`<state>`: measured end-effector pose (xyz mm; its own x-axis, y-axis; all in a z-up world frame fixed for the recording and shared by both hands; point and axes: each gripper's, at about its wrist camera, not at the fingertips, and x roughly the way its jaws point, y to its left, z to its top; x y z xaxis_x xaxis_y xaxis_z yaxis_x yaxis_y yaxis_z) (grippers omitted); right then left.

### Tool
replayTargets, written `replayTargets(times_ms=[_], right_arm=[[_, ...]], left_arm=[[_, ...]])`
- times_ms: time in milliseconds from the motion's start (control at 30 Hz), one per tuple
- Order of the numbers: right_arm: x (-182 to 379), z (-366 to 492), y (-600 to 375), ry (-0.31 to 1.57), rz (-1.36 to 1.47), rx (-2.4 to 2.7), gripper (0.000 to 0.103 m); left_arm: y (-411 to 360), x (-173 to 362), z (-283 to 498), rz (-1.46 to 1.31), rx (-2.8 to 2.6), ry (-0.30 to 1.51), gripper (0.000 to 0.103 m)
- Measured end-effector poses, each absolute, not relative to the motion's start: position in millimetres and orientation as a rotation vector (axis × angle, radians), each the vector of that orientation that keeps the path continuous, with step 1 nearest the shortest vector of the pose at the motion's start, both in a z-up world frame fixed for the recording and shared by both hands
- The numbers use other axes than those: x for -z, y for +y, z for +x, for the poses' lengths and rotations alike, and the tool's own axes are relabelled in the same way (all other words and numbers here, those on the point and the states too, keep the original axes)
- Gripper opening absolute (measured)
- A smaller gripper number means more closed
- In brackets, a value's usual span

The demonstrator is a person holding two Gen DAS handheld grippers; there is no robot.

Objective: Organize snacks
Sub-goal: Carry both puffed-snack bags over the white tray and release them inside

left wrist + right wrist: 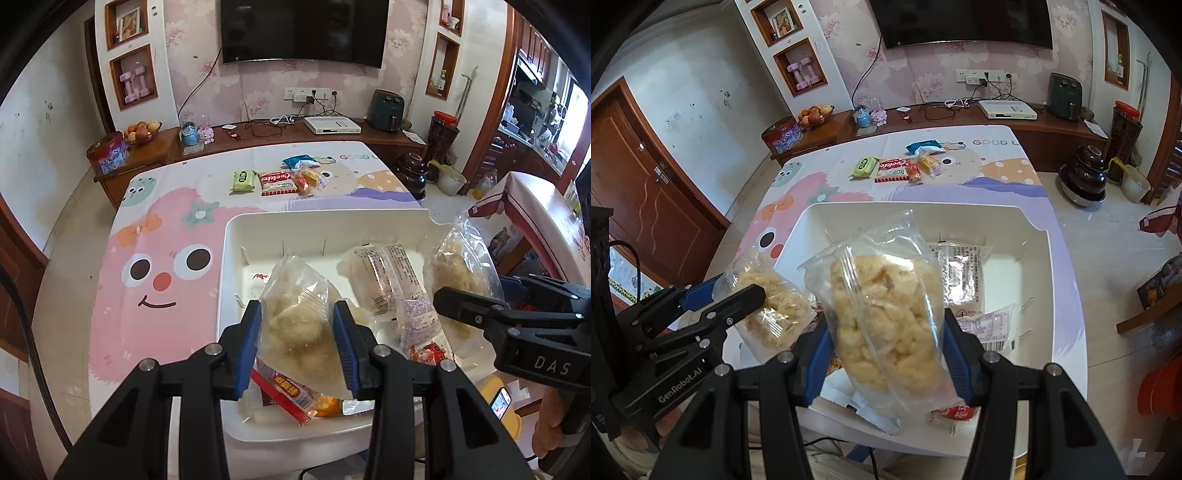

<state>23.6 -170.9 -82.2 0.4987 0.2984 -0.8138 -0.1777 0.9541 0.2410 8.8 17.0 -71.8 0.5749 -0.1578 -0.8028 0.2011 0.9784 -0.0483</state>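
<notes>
Clear, crinkly plastic makes both puffed-snack bags light, soft and crush-prone, so each is pinched across its middle: the left gripper (297, 345) clenched on one bag (299, 325), the right gripper (886, 360) grasping a fuller bag (882, 317), both held over the white bin (231, 258) near the table's front edge

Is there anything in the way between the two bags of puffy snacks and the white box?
Nothing visible blocks them. The left gripper and the right gripper each hold a clear snack bag over the open white box. Wrapped snacks already lie inside, with bare floor between them.
</notes>
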Motion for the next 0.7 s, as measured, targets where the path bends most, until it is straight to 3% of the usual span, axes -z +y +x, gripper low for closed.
replayTargets(times_ms=[133, 267, 300, 700], right_arm=[[81.5, 23.1, -169.4, 1.001, 0.123, -0.278, 0.056], [79.7, 22.8, -169.0, 0.988, 0.141, -0.285, 0.057], [78.8, 22.0, -170.4, 0.977, 0.153, -0.288, 0.057], [76.4, 21.8, -170.6, 0.955, 0.165, -0.283, 0.060]], left_arm=[[18.0, 69.6, 8.6, 0.036, 0.216, 0.918, 0.041], [17.0, 63.3, 6.2, 0.053, 0.176, 0.866, 0.086], [17.0, 61.7, 5.7, 0.054, 0.169, 0.855, 0.089], [17.7, 61.1, 9.0, 0.059, 0.153, 0.847, 0.092]])
